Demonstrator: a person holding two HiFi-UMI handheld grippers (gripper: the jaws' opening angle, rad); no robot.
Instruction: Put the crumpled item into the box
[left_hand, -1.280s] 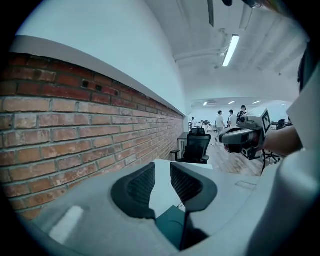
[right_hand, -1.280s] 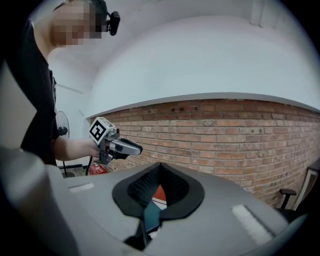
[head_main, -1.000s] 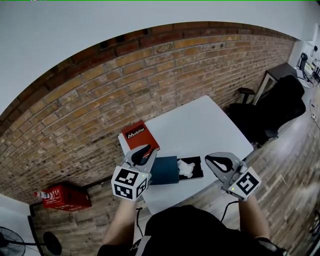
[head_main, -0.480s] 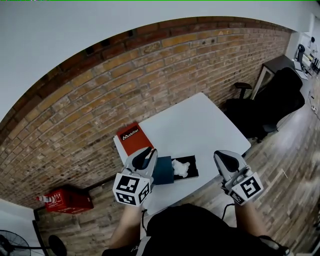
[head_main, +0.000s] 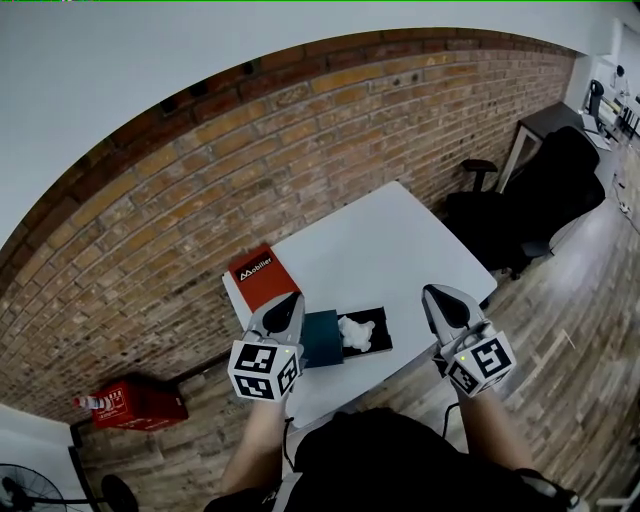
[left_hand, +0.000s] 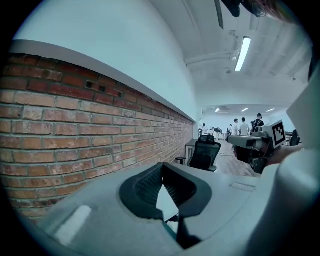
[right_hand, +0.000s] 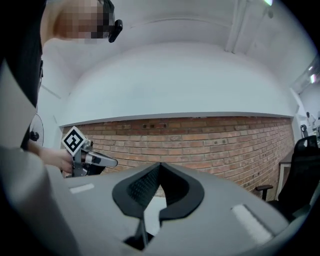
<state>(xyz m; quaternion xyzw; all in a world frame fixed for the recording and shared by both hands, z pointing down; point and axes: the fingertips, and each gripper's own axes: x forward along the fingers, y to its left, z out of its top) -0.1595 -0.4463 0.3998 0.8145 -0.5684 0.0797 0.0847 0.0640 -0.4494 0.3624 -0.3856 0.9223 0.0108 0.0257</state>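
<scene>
Crumpled item (head_main: 355, 331): white lump, sits on the black tray part of the box (head_main: 381, 322), near the table (head_main: 390, 250) edge closest to me. Can't tell if it's properly down inside or just resting on top. A teal slab (head_main: 322, 340) butts against the tray's left end, prob. the lid. The set's long axis runs across the head view, left to right, tilted up a bit at the right. The lump itself is compact, w/ no clear long axis.

Left gripper (head_main: 288, 303) is the nearer one: it's just left of the teal slab, so the item is a short way to its right. Right gripper (head_main: 438, 297) is well apart, off the tray's right end. So the item lies between the two.

Both point roughly level over the table, so neither gripper view shows the item. It's below their line of sight.

Left jaws have just been closing. In its own view they meet at the tips w/ nothing between. Right jaws are also together, empty.

My read: a pick needs the left one reopened, tipped down and swung right.
</scene>
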